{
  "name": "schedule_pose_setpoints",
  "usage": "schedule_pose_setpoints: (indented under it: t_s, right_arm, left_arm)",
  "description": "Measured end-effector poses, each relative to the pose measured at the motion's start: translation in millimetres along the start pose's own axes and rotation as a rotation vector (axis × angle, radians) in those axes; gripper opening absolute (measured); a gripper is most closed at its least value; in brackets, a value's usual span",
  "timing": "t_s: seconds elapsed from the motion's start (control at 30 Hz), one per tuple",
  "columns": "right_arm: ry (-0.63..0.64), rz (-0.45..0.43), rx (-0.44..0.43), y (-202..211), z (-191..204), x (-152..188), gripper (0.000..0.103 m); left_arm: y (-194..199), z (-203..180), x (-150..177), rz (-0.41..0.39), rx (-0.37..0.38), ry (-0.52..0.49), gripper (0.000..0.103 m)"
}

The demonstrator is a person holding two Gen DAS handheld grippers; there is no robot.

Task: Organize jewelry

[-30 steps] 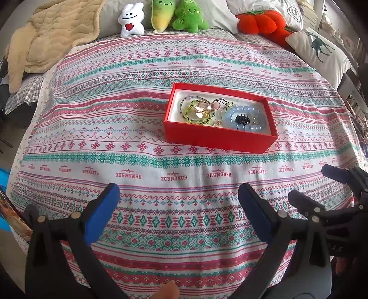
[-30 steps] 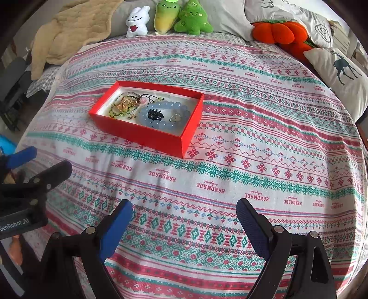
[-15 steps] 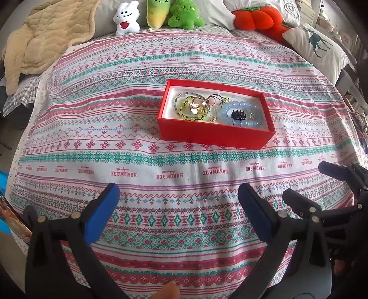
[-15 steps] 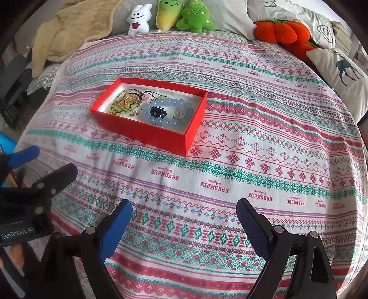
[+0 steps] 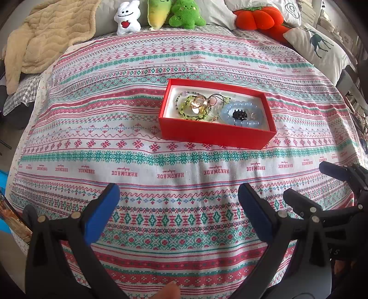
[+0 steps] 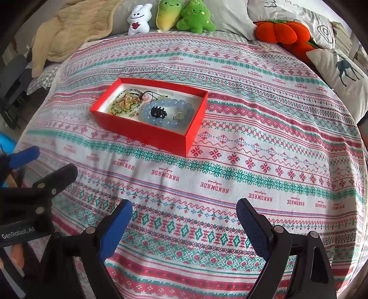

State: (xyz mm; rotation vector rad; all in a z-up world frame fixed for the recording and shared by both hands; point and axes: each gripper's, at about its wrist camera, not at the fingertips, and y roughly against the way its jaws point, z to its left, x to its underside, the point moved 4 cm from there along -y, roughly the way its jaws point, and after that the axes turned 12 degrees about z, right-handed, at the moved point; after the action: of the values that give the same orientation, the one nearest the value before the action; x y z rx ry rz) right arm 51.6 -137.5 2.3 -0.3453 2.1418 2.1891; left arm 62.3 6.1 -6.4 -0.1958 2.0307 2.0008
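A red open box [image 5: 214, 135] [image 6: 147, 134] lies on the patterned bedspread. Inside it are a pale blue bead bracelet [image 5: 255, 109] [image 6: 181, 102], a black hair claw [image 5: 239, 115] [image 6: 157, 112], a green bead bracelet [image 5: 184, 108] [image 6: 117, 110], gold pieces [image 5: 197, 104] [image 6: 127, 101] and a small ring [image 6: 178, 116]. My left gripper [image 5: 178, 204] is open and empty, well short of the box. My right gripper [image 6: 184, 218] is open and empty, short of the box and to its right. Each gripper shows at the edge of the other's view.
Plush toys [image 5: 161, 13] [image 6: 170, 16], an orange pumpkin cushion [image 5: 257, 18] [image 6: 280, 32], a deer pillow [image 5: 319, 48] [image 6: 342, 73] and a beige blanket [image 5: 46, 34] [image 6: 73, 30] lie at the bed's far end. The bedspread [image 5: 115, 128] spreads around the box.
Both views have shifted slightly; the box sits a little differently in each frame. Both grippers stay open and empty. Nothing in the box has moved.
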Motion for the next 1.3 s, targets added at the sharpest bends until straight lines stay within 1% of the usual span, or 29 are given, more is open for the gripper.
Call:
schedule_pose_setpoints:
  t_s: [1.3]
  right_arm:
    - [0.003,-0.001,0.004,0.1,0.7,-0.5,0.093]
  left_arm:
    - [-5.2,4.6,3.7,0.016,-0.004,0.018,0.102]
